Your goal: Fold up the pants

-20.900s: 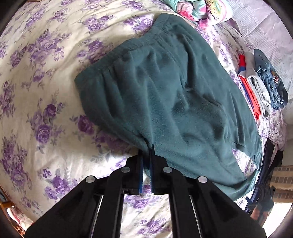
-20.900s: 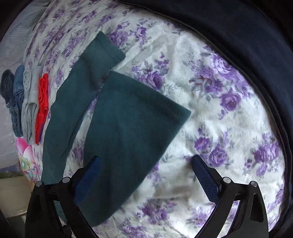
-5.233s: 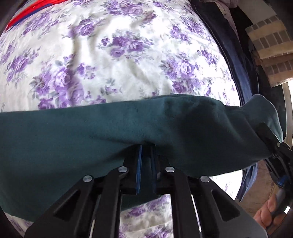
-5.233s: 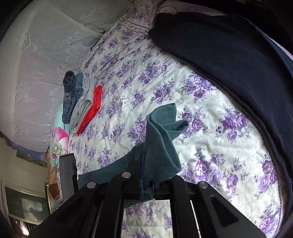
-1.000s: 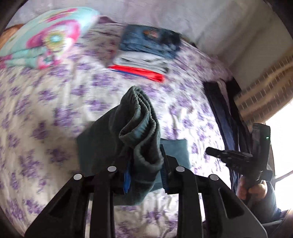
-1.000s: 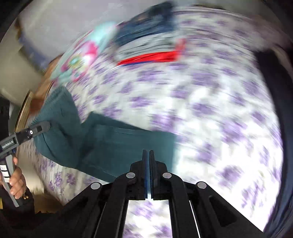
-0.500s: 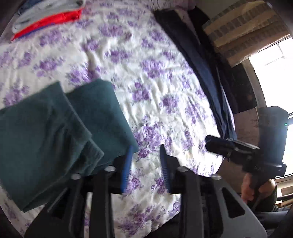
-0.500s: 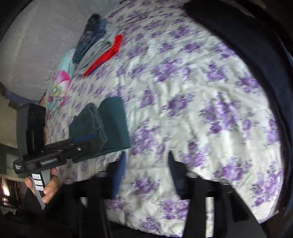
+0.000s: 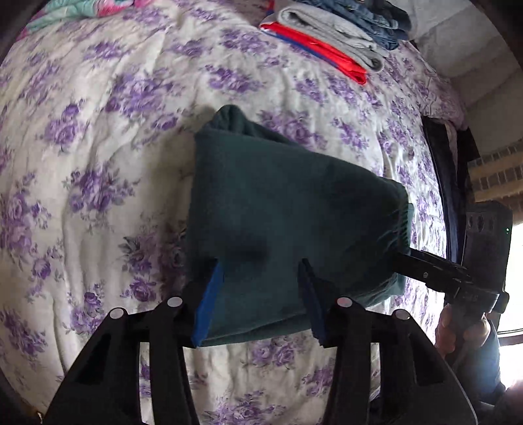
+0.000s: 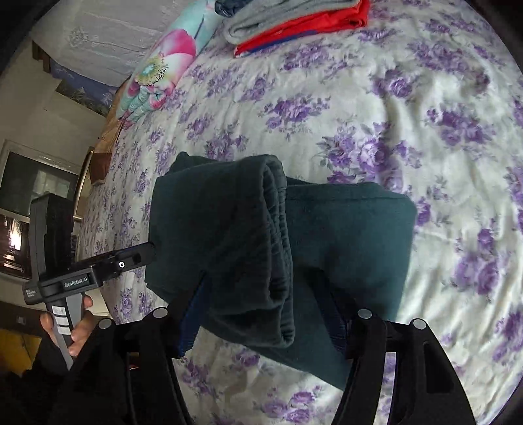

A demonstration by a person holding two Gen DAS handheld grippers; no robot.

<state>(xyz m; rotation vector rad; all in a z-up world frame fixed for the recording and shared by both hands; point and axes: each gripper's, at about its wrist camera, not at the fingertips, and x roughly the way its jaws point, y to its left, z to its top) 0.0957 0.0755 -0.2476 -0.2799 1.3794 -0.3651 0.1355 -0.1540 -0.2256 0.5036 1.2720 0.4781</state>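
The dark green pants [image 9: 287,212] lie folded into a thick bundle on the floral bedspread [image 9: 98,163]. In the right wrist view the pants [image 10: 346,235] show the waistband layer folded over on top. My left gripper [image 9: 260,271] is open, its fingers straddling the near edge of the bundle. My right gripper [image 10: 264,287] is open too, its fingers spread around the bundle's near edge. Each gripper shows from the side in the other's view, at the bundle's edge: the right one [image 9: 425,264], the left one [image 10: 130,258].
A stack of folded clothes, red, grey and denim [image 9: 333,39], lies at the far side of the bed, also in the right wrist view [image 10: 294,19]. A floral pillow [image 10: 163,62] lies beside it. A dark blue cloth [image 9: 447,183] runs along the bed's right edge.
Half a second ago both grippers were off to the side of the bundle. Now both are over it with open fingers around its edges. A second ago the left held the bunched pants.
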